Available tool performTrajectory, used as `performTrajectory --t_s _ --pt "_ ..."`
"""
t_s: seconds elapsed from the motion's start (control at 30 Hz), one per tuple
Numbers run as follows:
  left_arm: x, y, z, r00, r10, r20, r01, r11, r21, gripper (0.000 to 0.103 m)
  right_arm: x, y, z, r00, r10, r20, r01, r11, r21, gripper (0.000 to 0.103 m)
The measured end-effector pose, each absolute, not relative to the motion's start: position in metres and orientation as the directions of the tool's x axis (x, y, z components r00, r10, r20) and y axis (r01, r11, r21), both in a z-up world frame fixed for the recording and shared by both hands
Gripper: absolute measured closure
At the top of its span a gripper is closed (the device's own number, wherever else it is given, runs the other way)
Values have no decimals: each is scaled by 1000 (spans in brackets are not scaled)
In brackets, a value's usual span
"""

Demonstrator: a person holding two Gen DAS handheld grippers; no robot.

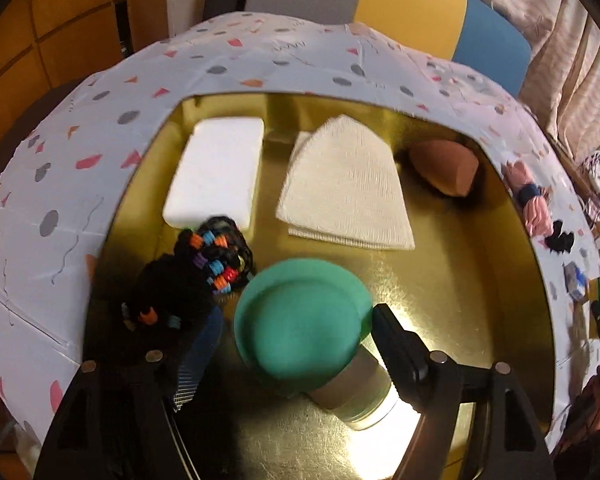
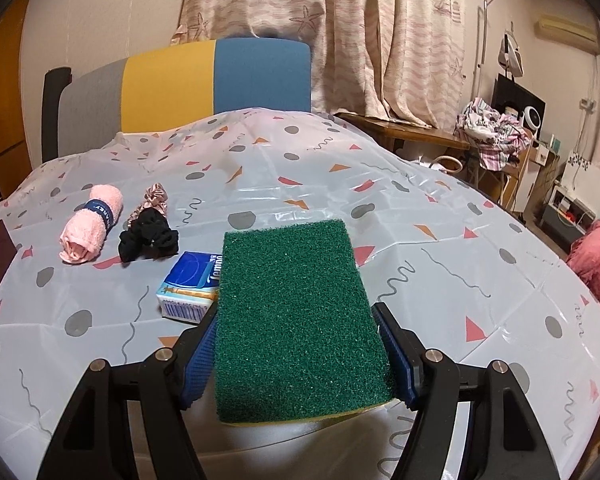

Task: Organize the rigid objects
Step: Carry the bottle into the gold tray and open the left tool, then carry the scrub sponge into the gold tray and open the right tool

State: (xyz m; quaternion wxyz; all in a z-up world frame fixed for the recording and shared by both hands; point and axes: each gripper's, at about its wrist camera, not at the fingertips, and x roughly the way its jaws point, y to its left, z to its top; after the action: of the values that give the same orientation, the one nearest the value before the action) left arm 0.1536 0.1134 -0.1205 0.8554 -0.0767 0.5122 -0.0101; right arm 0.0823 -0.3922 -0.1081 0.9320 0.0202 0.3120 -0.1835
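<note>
In the left wrist view a jar with a teal lid (image 1: 300, 320) stands on the gold floor of a shallow box (image 1: 460, 280). My left gripper (image 1: 296, 316) is open around it, and a gap shows at the left finger (image 1: 206, 340). Further in lie a white block (image 1: 216, 172), a folded white cloth (image 1: 348, 188), a brown wedge sponge (image 1: 444, 164) and black hair ties with coloured beads (image 1: 216, 256). My right gripper (image 2: 296, 314) is shut on a green scouring sponge (image 2: 300, 312) with a yellow underside, held over the table.
The patterned tablecloth (image 2: 380, 216) carries a rolled pink towel (image 2: 90, 222), a pink scrunchie (image 2: 154, 200), a black scrunchie (image 2: 148, 240) and a blue tissue packet (image 2: 190, 284). A grey, yellow and blue chair back (image 2: 220, 76) stands behind the table. Cluttered furniture (image 2: 496, 136) is at right.
</note>
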Motion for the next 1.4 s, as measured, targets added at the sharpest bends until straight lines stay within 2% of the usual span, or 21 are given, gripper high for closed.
performTrajectory --t_s 0.1,0.27,0.5,0.8,1.0,1.23,1.4 --pt "149 117 -110 503 -102 -859 -76 984 -161 26 83 -387 -107 740 -329 -587 339 936 -98 31" --pt "134 118 -98 546 -230 -806 -41 953 -300 26 86 -379 -102 735 -301 -608 300 948 -107 31" --pt "110 114 -90 611 -337 -717 -19 898 -439 26 79 -348 -73 785 -145 -602 251 963 95 31" --pt "83 91 -84 636 -310 -707 58 933 -356 26 91 -238 -33 812 155 -563 -36 976 216 31" --pt "70 96 -81 649 -307 -696 71 935 -347 26 111 -164 -30 749 297 -592 -183 952 246 31" --pt "63 126 -81 682 -273 -679 -3 926 -377 26 132 -95 -39 673 321 -666 -294 943 157 31" --pt "61 138 -81 690 -265 -673 -29 920 -392 26 155 -73 -54 619 293 -729 -301 945 125 31"
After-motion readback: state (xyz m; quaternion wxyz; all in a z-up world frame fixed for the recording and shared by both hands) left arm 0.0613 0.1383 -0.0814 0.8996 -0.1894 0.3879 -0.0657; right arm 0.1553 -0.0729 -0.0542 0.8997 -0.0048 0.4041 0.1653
